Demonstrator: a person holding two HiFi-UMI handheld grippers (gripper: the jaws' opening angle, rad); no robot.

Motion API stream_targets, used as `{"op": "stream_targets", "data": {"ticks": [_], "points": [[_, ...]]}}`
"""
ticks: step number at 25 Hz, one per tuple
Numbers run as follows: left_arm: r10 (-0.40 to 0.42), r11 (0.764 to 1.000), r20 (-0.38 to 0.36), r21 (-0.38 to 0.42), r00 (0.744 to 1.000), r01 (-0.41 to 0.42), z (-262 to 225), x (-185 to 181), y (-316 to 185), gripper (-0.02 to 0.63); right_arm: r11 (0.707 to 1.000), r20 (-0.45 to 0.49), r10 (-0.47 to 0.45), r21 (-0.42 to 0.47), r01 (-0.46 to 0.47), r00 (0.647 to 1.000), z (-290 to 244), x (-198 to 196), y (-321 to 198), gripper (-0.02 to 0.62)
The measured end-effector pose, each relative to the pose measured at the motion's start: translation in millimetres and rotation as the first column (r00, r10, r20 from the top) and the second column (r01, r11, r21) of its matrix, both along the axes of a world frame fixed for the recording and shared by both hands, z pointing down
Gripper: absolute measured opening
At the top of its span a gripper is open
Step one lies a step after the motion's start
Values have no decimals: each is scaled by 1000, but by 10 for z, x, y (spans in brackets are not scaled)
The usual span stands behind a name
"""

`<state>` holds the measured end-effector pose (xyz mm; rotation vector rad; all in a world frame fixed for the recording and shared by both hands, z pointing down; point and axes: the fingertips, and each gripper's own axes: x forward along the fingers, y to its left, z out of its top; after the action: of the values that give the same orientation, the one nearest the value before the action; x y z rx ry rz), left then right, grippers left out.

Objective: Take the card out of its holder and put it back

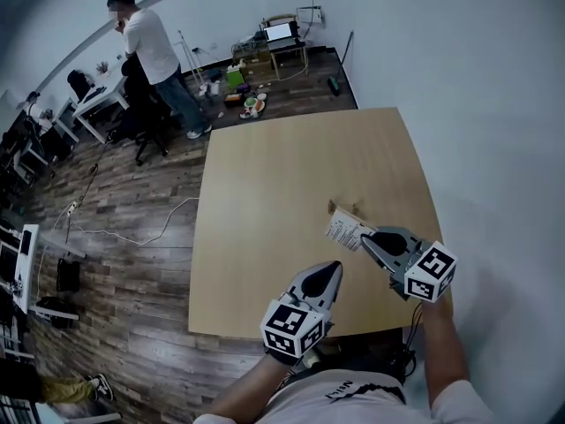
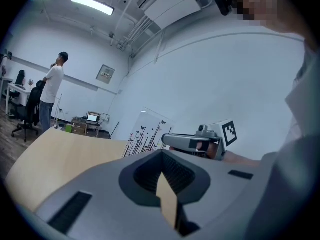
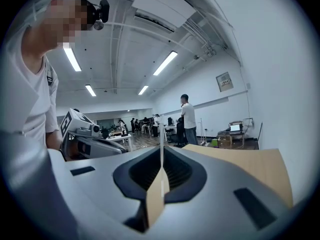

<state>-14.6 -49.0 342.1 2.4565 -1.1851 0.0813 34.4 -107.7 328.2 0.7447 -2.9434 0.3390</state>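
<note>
Checker: Card spot, quick?

Tagger: It was on the desk, front right area, standing at a tilt. The right tool was clamped on its near edge. In the right gripper view the card showed edge-on, a thin pale line pinched between the right tool jaws.

Checker: Holder?

Tagger: My guess was that the holder was the small brownish piece at the card's far edge. It was too small to tell whether the card sat in it or was out.

Checker: Left tool?

Tagger: The left tool hovered just beside the right one, nearer the person. In the left gripper view the left tool had its jaws together with nothing between them. From there the card looked pale or see-through, printed with thin stems and butterflies, with the right tool at its side.

Checker: Handling notes?

Tagger: Judgement only. It was a thin sheet, so very light and probably stiff enough to stand but easy to bend. The faces looked smooth, so it could slip in a loose pinch. I'd pinch the flat faces near a free edge, as the right tool did, and move it in line with the slot. The holder looked light too and might lift with the card, so the left tool could pin it down.
</note>
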Motion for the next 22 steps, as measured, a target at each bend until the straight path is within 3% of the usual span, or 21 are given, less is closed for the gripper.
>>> {"op": "stream_targets", "data": {"ticks": [6,13,19,22], "points": [[9,1000,-10,11,1000,-9,-108,-32,83,12,1000,-1,25,12,-25,1000,-57,17,110,26],[22,999,-21,35,1000,-21,-155,-9,657,12,998,-1,47,37,-47,999,-125,55,692,26],[17,999,-31,34,999,-16,-245,-124,337,13,998,-11,51,25,-51,999,-189,-28,368,26],[19,1000,-32,24,999,-18,-131,-149,505,12,998,-12,56,16,-56,998,-87,-35,526,26]]}}
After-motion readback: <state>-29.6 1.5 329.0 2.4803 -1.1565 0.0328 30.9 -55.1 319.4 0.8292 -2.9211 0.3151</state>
